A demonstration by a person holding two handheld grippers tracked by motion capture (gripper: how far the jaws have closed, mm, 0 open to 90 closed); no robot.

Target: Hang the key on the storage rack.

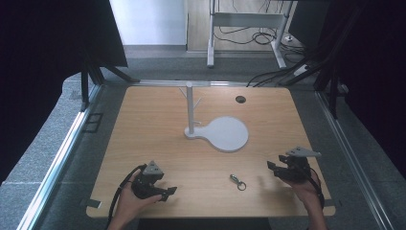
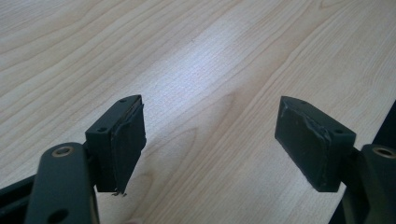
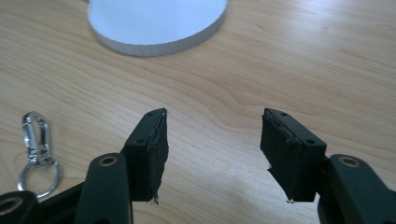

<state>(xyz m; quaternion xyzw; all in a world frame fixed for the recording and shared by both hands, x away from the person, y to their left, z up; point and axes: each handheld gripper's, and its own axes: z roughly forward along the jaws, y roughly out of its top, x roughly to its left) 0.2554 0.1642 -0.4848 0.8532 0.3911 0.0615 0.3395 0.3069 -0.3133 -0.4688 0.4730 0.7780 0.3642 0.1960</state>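
Observation:
A small metal key ring with a clasp (image 1: 237, 181) lies on the wooden table (image 1: 158, 120) near the front, between both hands. In the right gripper view the key ring (image 3: 36, 151) lies left of the jaws. A white stand (image 1: 190, 110) with short pegs rises from a round white base (image 1: 227, 134) at the table's middle. My left gripper (image 1: 168, 192) rests at the front left, open, nothing between its pads (image 2: 123, 140). My right gripper (image 1: 273, 166) hovers at the front right, open and empty, pointing toward the base (image 3: 156, 21).
A dark round cable hole (image 1: 240, 99) sits near the table's far right corner. Metal rails (image 1: 57, 163) run along both sides of the table. Beyond the far edge stand a white desk frame (image 1: 246, 21) and loose cables on grey carpet.

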